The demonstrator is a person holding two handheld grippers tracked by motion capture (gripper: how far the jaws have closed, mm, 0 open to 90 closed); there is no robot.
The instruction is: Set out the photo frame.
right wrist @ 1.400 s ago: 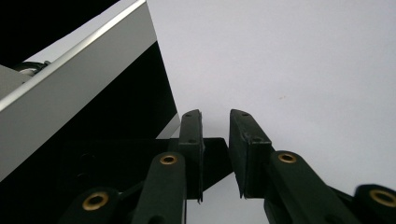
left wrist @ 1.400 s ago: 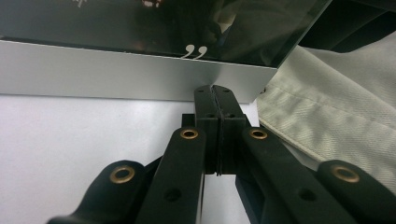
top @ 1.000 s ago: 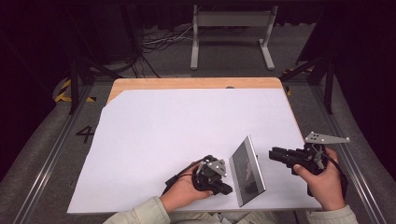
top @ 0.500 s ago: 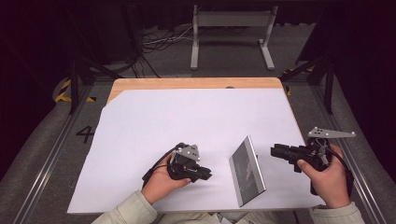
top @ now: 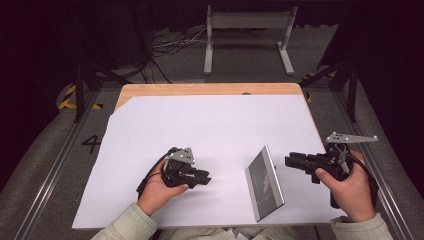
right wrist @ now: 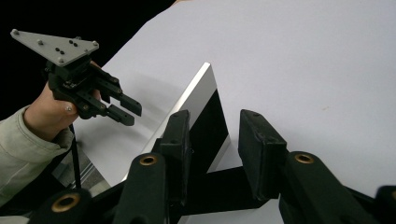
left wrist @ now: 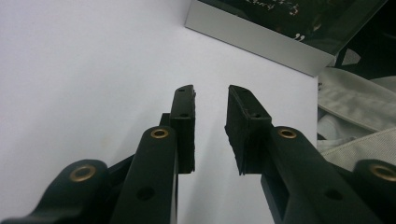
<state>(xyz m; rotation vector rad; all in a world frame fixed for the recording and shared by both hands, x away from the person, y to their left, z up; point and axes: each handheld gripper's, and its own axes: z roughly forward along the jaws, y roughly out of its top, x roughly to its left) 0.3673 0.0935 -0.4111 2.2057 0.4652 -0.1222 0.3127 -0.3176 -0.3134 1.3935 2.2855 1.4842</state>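
A flat box (top: 264, 182) with a silver rim and a dark printed face lies on the white sheet (top: 210, 125) near the table's front edge. My left gripper (top: 206, 177) is to its left, well apart from it and pointing at it. Its jaws have just been opening and stand open with nothing between them. The left gripper view shows the left gripper (left wrist: 211, 91) over bare sheet, with the box (left wrist: 261, 37) beyond. My right gripper (top: 290, 161) hovers just right of the box. Its jaws have also just been opening and are empty. The right gripper (right wrist: 215, 119) looks across the box (right wrist: 187, 98) at the left gripper (right wrist: 128, 109).
A strip of bare wooden table (top: 210, 89) shows at the far edge. A metal stand (top: 247, 30) and cables lie on the floor beyond. The sheet's front edge is close under both hands, and pale sleeves (top: 125, 225) come in from the bottom.
My left gripper has pulled away to the left from the box's left edge and its jaws have spread. The right gripper has lifted slightly. The box lies where it was.
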